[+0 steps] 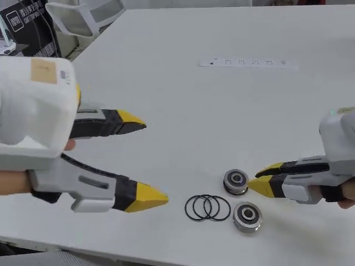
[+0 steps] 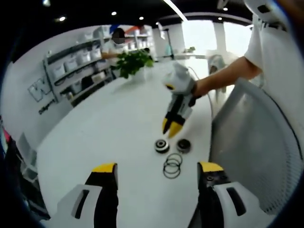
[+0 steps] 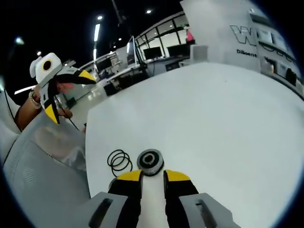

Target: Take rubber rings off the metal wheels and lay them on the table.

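Observation:
Two metal wheels lie near the table's front edge, one (image 1: 236, 182) just behind the other (image 1: 247, 216). Three black rubber rings (image 1: 207, 207) lie overlapping on the table to their left. My right gripper (image 1: 260, 178) comes in from the right with its jaws only slightly parted and nothing between them. Its tips are right at the rear wheel (image 3: 150, 161), with the rings (image 3: 119, 161) off to one side. My left gripper (image 1: 150, 160) hovers wide open to the left of the rings, holding nothing. Between its own jaws, the left gripper (image 2: 157, 168) looks onto the rings (image 2: 172, 165), both wheels (image 2: 162, 146) and the right gripper (image 2: 171, 127).
A white power strip (image 1: 248, 62) lies flat at the back of the white table (image 1: 183, 111). A white chair (image 1: 83, 19) stands past the far left corner. A grey mesh chair back (image 2: 256, 142) rises beside the table's near edge.

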`<act>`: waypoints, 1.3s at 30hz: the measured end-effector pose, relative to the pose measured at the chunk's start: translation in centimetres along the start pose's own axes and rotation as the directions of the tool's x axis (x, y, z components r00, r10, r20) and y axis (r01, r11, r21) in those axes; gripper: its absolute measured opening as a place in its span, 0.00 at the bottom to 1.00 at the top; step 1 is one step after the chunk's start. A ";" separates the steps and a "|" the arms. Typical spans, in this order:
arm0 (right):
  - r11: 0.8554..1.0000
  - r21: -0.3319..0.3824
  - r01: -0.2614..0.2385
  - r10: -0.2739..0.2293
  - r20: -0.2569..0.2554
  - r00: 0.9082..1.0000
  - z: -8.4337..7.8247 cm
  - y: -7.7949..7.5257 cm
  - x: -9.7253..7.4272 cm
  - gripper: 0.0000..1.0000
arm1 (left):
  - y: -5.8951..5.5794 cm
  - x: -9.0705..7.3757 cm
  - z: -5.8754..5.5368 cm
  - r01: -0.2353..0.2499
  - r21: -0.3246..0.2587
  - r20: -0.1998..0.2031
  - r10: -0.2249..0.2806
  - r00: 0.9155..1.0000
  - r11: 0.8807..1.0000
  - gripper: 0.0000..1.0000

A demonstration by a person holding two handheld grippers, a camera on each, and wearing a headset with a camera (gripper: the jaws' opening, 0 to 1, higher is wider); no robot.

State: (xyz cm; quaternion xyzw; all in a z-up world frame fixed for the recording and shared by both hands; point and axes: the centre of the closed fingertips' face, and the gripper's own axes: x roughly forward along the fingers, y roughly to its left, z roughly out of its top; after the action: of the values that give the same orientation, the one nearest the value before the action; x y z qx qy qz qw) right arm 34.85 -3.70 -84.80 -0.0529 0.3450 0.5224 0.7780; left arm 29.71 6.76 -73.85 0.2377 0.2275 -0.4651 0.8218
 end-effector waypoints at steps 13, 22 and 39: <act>0.998 0.063 -0.004 0.001 0.049 0.999 -0.6 -0.5 0.0 0.17 | -0.4 5.2 2.9 0.098 0.134 -0.016 -0.097 0.995 0.986 0.59; 0.999 0.025 -0.022 0.021 0.053 0.998 -0.3 0.1 0.7 0.18 | -0.5 9.4 3.8 0.140 0.062 0.021 -0.142 0.990 0.988 0.54; 0.999 -0.035 -0.013 0.014 0.038 0.999 -0.5 0.0 1.6 0.18 | 0.4 14.6 -0.3 0.107 -0.056 0.000 -0.107 0.994 0.993 0.28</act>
State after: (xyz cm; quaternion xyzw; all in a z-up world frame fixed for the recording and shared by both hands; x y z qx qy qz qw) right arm 34.95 -2.62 -86.10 -0.0542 0.3211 0.5345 0.7799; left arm 36.82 -2.50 -82.72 0.2030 0.2541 -0.5015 0.8017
